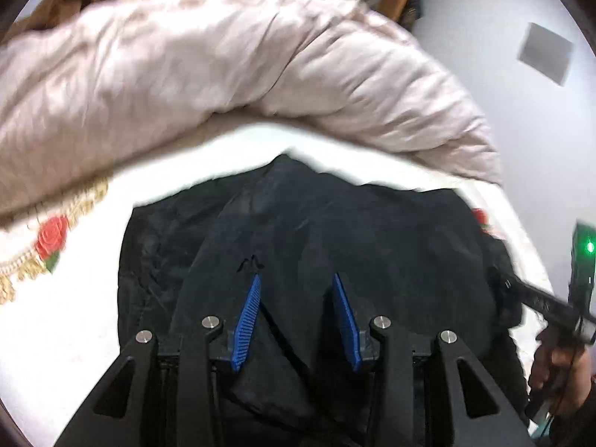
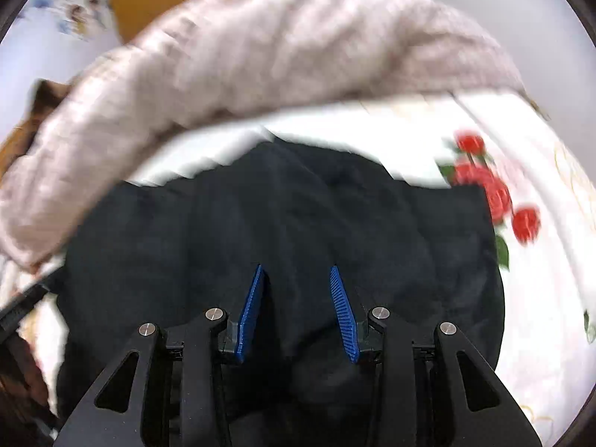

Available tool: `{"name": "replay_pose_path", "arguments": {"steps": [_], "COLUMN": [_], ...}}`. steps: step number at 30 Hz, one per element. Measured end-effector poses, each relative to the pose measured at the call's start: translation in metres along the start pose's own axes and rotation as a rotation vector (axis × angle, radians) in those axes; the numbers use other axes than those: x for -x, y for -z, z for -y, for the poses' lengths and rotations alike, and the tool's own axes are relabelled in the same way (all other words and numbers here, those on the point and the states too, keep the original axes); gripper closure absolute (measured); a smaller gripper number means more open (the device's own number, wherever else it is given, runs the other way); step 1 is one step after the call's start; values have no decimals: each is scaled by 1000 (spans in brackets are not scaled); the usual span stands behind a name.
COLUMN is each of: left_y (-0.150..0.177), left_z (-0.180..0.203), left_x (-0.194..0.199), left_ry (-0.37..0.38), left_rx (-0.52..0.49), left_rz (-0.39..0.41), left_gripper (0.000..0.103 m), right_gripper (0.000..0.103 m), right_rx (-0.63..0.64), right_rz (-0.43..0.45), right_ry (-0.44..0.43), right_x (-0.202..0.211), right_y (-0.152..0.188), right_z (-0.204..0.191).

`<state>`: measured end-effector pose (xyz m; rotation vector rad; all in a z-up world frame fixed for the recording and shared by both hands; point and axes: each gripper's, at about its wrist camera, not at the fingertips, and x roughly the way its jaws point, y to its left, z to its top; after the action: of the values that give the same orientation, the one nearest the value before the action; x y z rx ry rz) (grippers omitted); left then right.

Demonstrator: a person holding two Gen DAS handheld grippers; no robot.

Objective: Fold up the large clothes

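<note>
Left wrist view: dark garment (image 1: 335, 231) lies bunched on the white bedsheet (image 1: 67, 335), left gripper (image 1: 296, 279) and right gripper (image 2: 297, 272) both wide apart, empty. Mid-fold probably; next, pinch an edge.

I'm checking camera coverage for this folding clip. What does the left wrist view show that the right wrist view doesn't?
Only the left wrist view shows the right gripper's body with its green light, a grey square on the wall, and a single rose. Only the right wrist view shows a cluster of red roses. Both show the dark garment on the white bedsheet, the pinkish duvet behind it, and open blue-padded fingers.
</note>
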<state>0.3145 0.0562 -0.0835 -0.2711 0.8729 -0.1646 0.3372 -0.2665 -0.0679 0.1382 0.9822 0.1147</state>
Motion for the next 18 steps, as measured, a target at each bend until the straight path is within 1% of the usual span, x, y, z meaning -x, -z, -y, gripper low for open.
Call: {"name": "replay_pose_path", "arguments": {"steps": [1,2,5,7,8,9,10,12,14,16,17,18], "left_y": [4,9,23,23,19,18,13,0,-19,-32,-35,-33], "left_z": [-4,-6,-3,-2,1,2,3,8,13,12,8,2], "left_x": [-10,-15,-21,-15,-9,-3,7,22,19,2,-13,-26], "left_ry": [11,10,-6,-11,-16,-11,3,6,-6,-22,-37,-39], "left_rx": [8,-5,-32,-17,-16,-22,-35,-77,-113,-124,-109,-84], "left_rz": [-18,-22,5,-3,-14,-8,20,80,110,98,60,24], "left_gripper": [62,62,62,62,62,62,62,62,62,62,62,62], "right_gripper": [65,65,65,65,65,65,65,65,65,65,65,65], "right_rx": [-16,-18,23,25,23,26,31,48,56,61,64,67], "right_rz": [-18,-13,12,6,-3,-2,17,97,135,121,94,44], "right_ry": [-29,-39,-15,-2,7,17,25,-2,-28,-46,-48,-30], "right_x": [-10,-12,-16,-17,-14,-8,2,27,35,28,17,-2], "right_y": [4,7,15,14,11,7,2,-9,-27,-42,-47,-50], "right_z": [5,11,8,6,5,2,-2,-6,-11,-14,-15,-14]}}
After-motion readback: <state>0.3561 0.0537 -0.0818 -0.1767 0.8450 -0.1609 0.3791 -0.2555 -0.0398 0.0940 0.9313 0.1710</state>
